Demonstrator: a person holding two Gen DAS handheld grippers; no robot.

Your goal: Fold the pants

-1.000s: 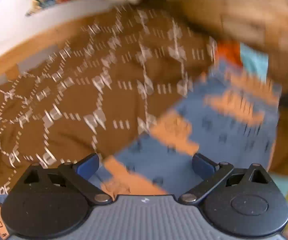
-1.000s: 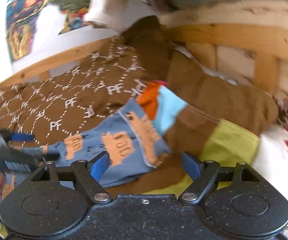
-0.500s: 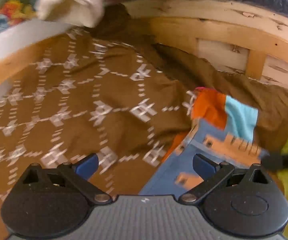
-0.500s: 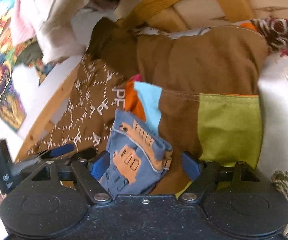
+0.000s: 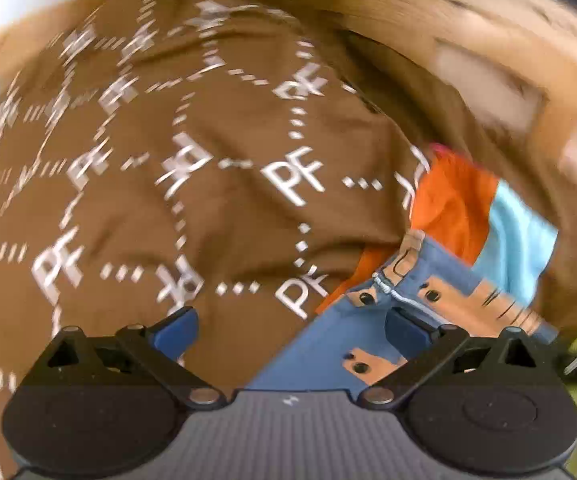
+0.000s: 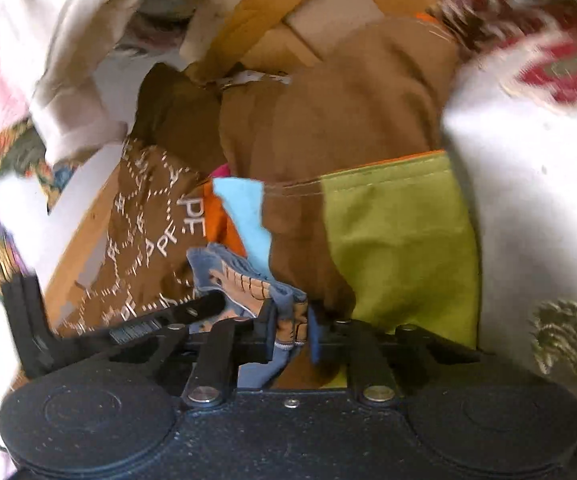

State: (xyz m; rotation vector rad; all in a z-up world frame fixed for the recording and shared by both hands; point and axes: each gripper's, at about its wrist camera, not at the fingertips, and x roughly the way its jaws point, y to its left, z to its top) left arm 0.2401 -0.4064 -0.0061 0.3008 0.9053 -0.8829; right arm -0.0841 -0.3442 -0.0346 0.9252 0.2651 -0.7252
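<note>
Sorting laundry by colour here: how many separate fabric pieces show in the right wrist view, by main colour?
Blue printed: 1, the pants, pinched in the right tool
Brown: 2, the PF-print cloth and the plain brown cloth
Lime green: 1, green panel
Cream: 1, hanging garment
Total: 5

The pants [image 6: 244,280] lie on the printed bedcover [image 5: 176,184], near its right side in the left wrist view. Behind the pants lies a patchwork cloth [image 6: 400,240], and a plain pillow [image 6: 340,112] is behind that, against the wooden frame [image 6: 288,20]. A towel [image 6: 60,56] hangs at the far left. The right tool [image 6: 290,330] is closed on a bunched edge of the pants. The left tool [image 5: 292,326] stands apart over the bedcover and the pants, with nothing between its pads
</note>
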